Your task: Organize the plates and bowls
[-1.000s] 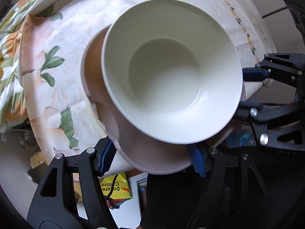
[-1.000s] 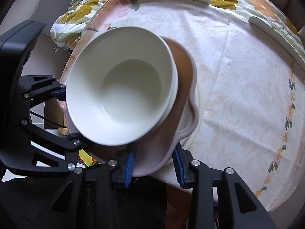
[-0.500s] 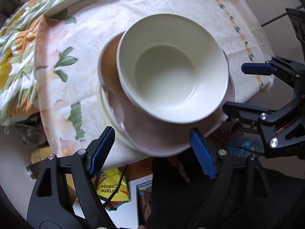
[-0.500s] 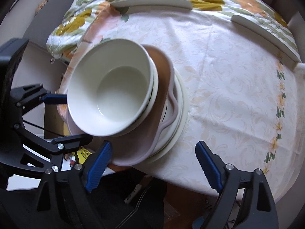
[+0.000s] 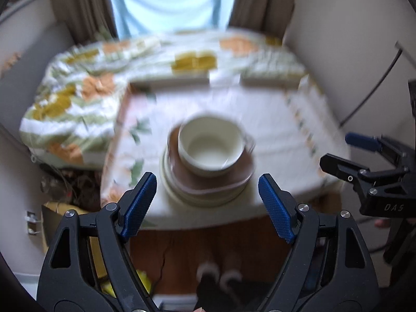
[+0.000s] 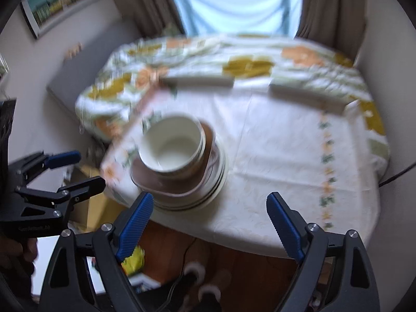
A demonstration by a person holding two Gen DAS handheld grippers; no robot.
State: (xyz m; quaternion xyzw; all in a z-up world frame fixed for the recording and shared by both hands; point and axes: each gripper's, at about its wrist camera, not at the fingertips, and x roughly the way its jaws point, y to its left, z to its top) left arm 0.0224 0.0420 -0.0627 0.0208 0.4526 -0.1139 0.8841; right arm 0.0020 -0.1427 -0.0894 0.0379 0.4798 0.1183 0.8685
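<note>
Left wrist: my left gripper (image 5: 208,205) gapes empty, short of the stack; bowl (image 5: 211,145) sits on the brown plate (image 5: 234,179), near the table (image 5: 273,119) edge.
Right wrist: my right gripper (image 6: 210,223) also spread, holding nothing. Bowl (image 6: 173,145) looks glazed, slippery, breakable; I'd pinch its rim.

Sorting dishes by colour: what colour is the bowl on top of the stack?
Cream white bowl, plain inside; clearest in the right wrist view.
</note>
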